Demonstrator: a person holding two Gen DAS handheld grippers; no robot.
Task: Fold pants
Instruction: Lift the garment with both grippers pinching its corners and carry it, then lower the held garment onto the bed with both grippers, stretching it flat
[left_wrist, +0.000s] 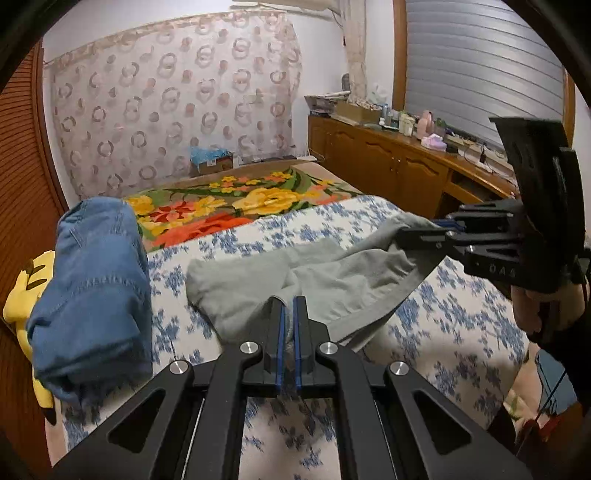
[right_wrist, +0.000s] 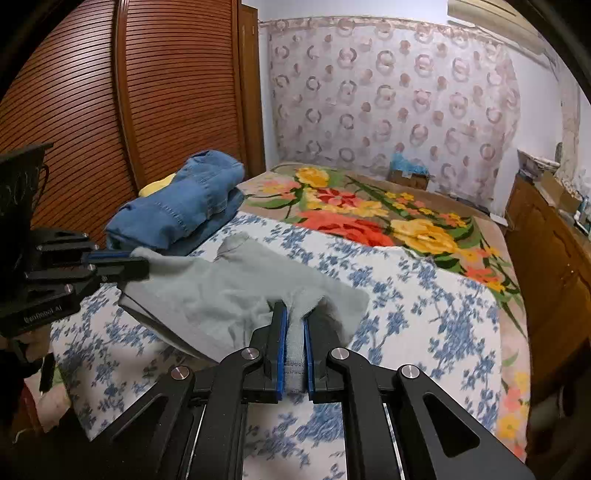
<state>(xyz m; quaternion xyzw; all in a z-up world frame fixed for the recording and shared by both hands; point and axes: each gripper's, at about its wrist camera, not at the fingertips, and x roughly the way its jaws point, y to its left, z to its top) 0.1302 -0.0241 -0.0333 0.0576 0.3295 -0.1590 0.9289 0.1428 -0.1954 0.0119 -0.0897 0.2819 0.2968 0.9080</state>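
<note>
Pants (left_wrist: 314, 280) of grey knit fabric hang stretched between 2 handheld grippers above a bed, their far end resting on a white sheet (left_wrist: 458, 314) printed with blue flowers. The left gripper (left_wrist: 289, 306) has its blue-lined jaws pressed nearly together on a bunched edge of the cloth, seen from its own camera low in the frame. The right gripper (right_wrist: 294, 317) pinches a thick folded band of the same garment between its blue pads (right_wrist: 281, 332), the fabric filling the gap. Each tool also shows side-on in the other's view, clamped on a corner of the grey cloth. Beside the pants, toward the wooden slatted wardrobe (right_wrist: 74, 110), sit folded blue jeans (right_wrist: 181, 206), partly on top of a yellow plush toy (left_wrist: 29, 288). A floral blanket (right_wrist: 369, 218) covers the bed beyond the sheet.
</note>
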